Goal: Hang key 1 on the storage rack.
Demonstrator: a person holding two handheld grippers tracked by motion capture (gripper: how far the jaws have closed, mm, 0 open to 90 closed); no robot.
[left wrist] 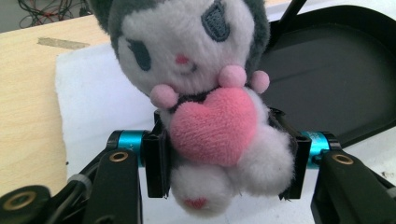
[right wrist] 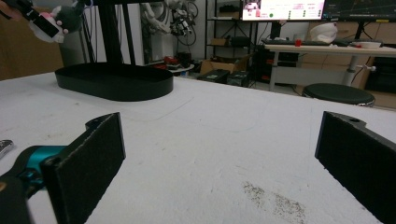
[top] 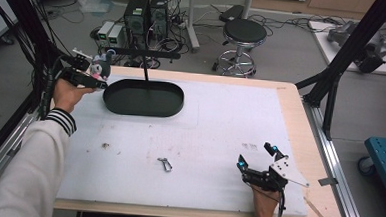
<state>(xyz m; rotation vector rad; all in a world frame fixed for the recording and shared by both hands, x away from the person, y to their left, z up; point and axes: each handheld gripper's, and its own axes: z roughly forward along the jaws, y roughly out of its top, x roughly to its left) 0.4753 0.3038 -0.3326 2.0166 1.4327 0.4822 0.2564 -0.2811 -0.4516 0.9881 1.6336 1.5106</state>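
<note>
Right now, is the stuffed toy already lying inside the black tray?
No, the stuffed toy is clamped between the left gripper's jaws, beside the black tray.

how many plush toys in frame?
1. The plush toy is clamped in the left gripper, at the left end of the black tray. No others show on the table; the tray's inside looks bare.

You had even, fairly bright overhead light; white mat [top: 189,138] a bit washed out, w/ soft shadows only. Left gripper view was sharp on the plush toy [left wrist: 205,93], bg slightly soft. In the right gripper view, near pads [right wrist: 88,163] were blurred, monitors [right wrist: 289,9] glared.
</note>
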